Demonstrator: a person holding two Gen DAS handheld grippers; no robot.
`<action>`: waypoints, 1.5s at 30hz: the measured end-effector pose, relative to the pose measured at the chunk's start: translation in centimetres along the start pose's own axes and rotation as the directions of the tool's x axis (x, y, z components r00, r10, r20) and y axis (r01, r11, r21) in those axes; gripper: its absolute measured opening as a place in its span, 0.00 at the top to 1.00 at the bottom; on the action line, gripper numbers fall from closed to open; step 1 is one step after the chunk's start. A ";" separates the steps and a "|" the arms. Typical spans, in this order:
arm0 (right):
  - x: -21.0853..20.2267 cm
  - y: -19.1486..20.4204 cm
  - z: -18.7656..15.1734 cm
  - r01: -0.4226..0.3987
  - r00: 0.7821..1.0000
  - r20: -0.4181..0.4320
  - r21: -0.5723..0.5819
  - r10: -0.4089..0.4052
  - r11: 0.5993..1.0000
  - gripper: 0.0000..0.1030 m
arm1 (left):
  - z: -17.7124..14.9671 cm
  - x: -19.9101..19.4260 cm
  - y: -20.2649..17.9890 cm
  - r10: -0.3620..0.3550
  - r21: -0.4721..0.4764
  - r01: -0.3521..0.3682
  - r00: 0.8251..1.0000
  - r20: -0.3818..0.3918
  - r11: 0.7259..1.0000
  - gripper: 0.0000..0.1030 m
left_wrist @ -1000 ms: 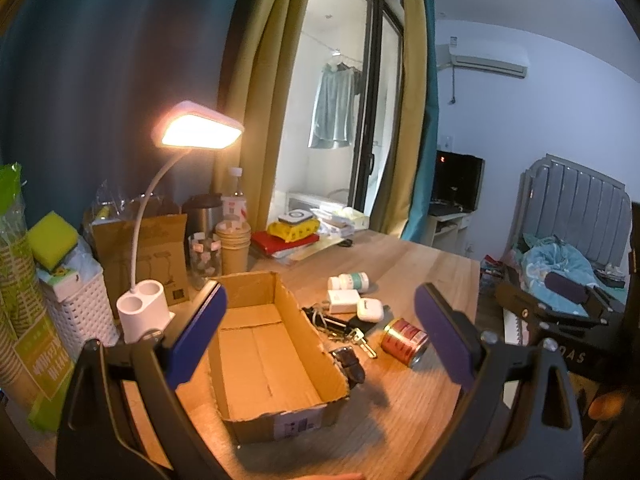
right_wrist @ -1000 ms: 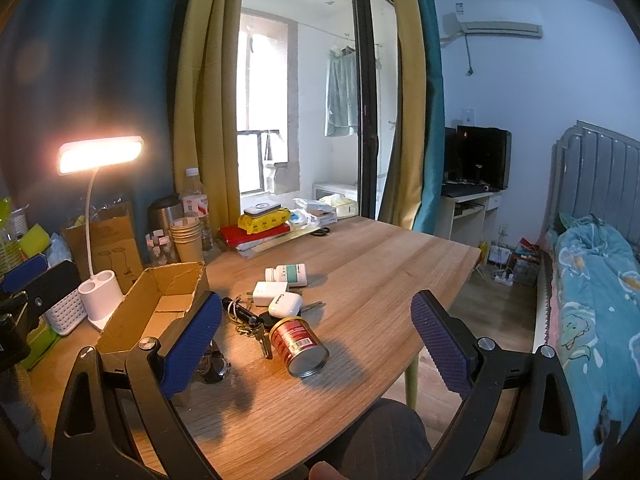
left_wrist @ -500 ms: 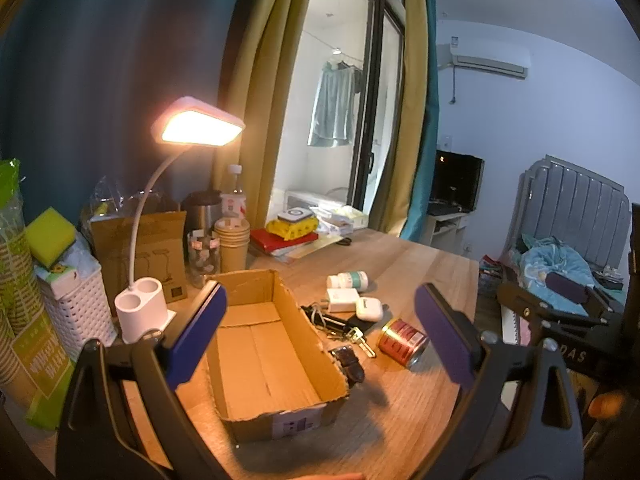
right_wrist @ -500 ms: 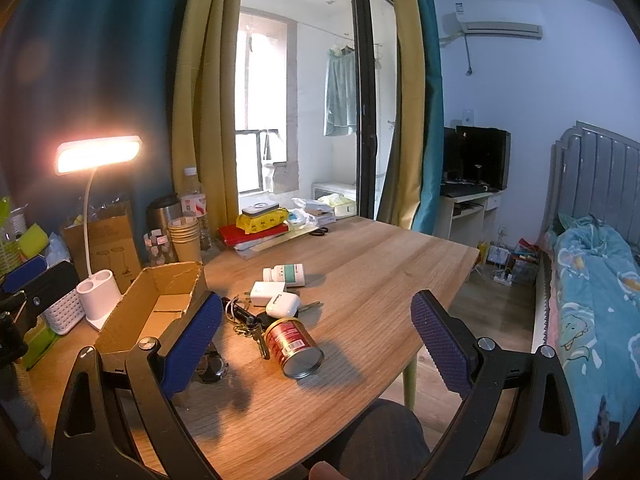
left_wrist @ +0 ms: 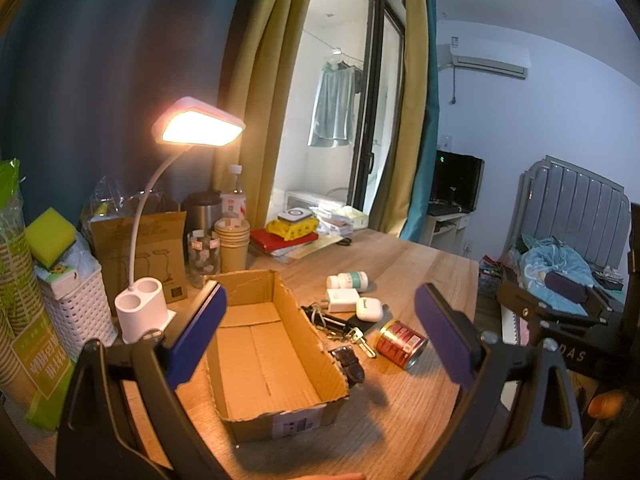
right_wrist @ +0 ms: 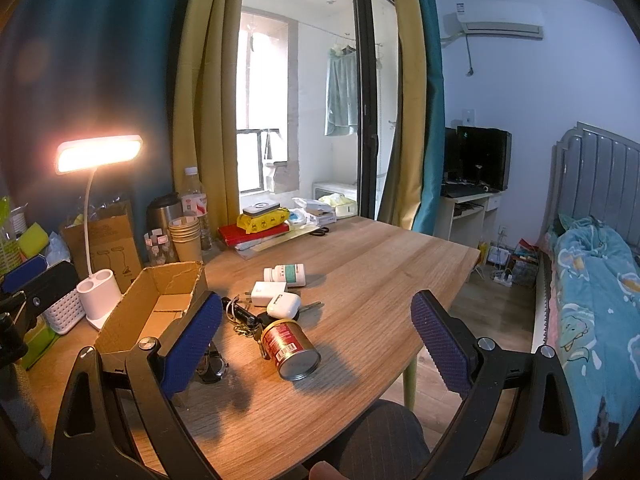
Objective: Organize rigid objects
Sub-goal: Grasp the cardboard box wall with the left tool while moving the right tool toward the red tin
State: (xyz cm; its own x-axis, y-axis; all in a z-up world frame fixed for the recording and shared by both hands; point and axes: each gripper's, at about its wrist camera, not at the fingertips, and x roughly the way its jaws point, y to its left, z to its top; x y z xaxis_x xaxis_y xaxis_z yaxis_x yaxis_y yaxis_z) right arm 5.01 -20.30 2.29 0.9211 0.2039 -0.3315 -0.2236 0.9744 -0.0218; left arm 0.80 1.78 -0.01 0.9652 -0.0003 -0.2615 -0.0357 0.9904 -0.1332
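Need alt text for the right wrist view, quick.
The open right gripper hovers over a wooden table, a red can lying on its side between its fingers in the view. Beyond lie keys, white cases, a pill bottle and an empty cardboard box.

The right gripper (right_wrist: 316,336) hangs wide open, empty, at lower frame. A red can (right_wrist: 291,349) lies on its side between its fingers, beside the cardboard box (right_wrist: 156,304).

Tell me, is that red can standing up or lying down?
Lying down. The red can rests on its side on the table, its round metal end facing the right camera, beside the keys.
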 end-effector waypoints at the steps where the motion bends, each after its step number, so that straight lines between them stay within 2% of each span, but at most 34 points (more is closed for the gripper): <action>1: 0.0 0.0 0.0 -0.001 1.000 0.000 0.000 0.001 1.000 0.06 | 0.0 0.0 0.0 0.000 0.001 0.000 1.000 -0.001 1.000 0.07; 15: 0.3 -0.2 0.1 -0.006 1.000 -0.003 -0.004 0.006 1.000 0.06 | 0.0 0.0 0.1 0.007 0.001 -0.007 1.000 -0.002 1.000 0.07; 21: 0.9 -0.3 0.1 -0.013 1.000 -0.011 -0.009 0.013 1.000 0.06 | -0.1 0.8 0.6 0.043 -0.003 -0.043 0.999 -0.017 0.999 0.07; 27: 2.7 0.3 -0.3 -0.033 0.999 -0.033 -0.029 0.032 0.999 0.06 | -0.6 2.6 1.9 0.099 -0.020 -0.101 0.993 -0.069 0.995 0.07; 36: 7.6 1.0 -1.4 -0.072 0.993 -0.100 -0.067 0.065 0.995 0.06 | -2.0 6.7 6.1 0.219 -0.056 -0.232 0.960 -0.175 0.971 0.07; 45: 12.0 1.3 -2.3 -0.099 0.984 -0.157 -0.079 0.085 0.992 0.06 | -4.5 11.0 10.7 0.268 -0.106 -0.318 0.904 -0.332 0.942 0.08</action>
State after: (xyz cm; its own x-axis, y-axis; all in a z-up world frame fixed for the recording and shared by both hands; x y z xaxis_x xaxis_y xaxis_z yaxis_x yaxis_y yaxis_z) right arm 15.03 -16.78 -3.90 0.8373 0.2689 -0.4761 -0.3379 0.9390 -0.0638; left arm 9.84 11.73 -8.61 0.7773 0.2192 -0.5897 -0.3681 0.9186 -0.1437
